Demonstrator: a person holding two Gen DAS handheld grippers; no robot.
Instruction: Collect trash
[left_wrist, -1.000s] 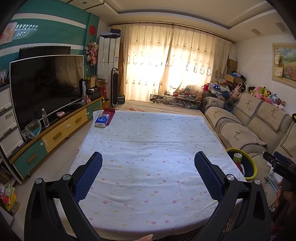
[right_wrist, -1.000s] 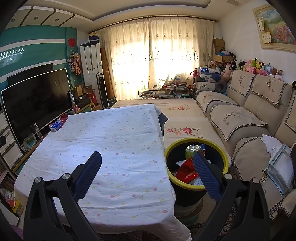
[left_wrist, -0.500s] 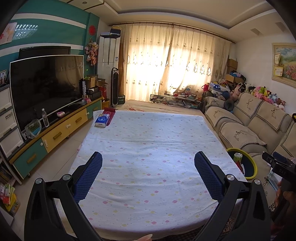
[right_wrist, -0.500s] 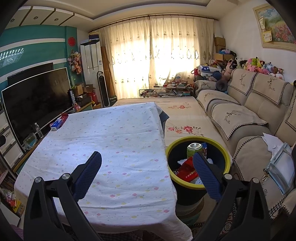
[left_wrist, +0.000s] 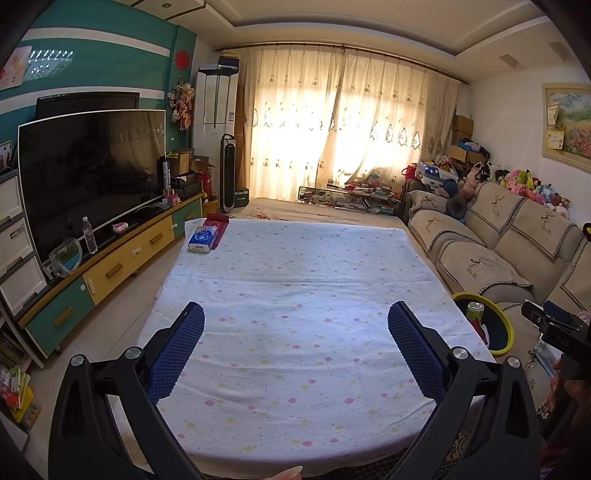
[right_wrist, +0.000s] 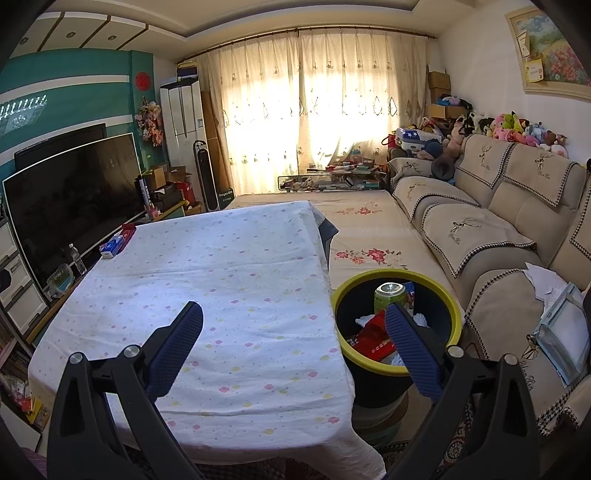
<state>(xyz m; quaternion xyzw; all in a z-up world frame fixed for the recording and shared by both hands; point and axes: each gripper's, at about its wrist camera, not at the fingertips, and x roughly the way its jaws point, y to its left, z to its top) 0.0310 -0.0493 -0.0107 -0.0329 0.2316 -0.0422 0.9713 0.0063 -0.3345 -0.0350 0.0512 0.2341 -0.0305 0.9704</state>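
Note:
A black bin with a yellow rim (right_wrist: 397, 275) stands on the floor right of the table, between it and the sofa. It holds a green can (right_wrist: 387, 295), red wrappers (right_wrist: 373, 336) and white paper. It also shows in the left wrist view (left_wrist: 502, 328). My right gripper (right_wrist: 295, 332) is open and empty, held above the table's near right corner, its right finger over the bin. My left gripper (left_wrist: 295, 332) is open and empty above the near part of the table (left_wrist: 295, 280), which has a white dotted cloth.
A blue tissue pack (left_wrist: 202, 240) and a red item lie at the table's far left corner. A TV stand (left_wrist: 110, 266) runs along the left, a beige sofa (right_wrist: 498, 229) along the right. Papers and a bag (right_wrist: 561, 325) lie on the sofa.
The right gripper has drifted slightly, so the bin sits a little lower and further right in its view. The left view has not changed.

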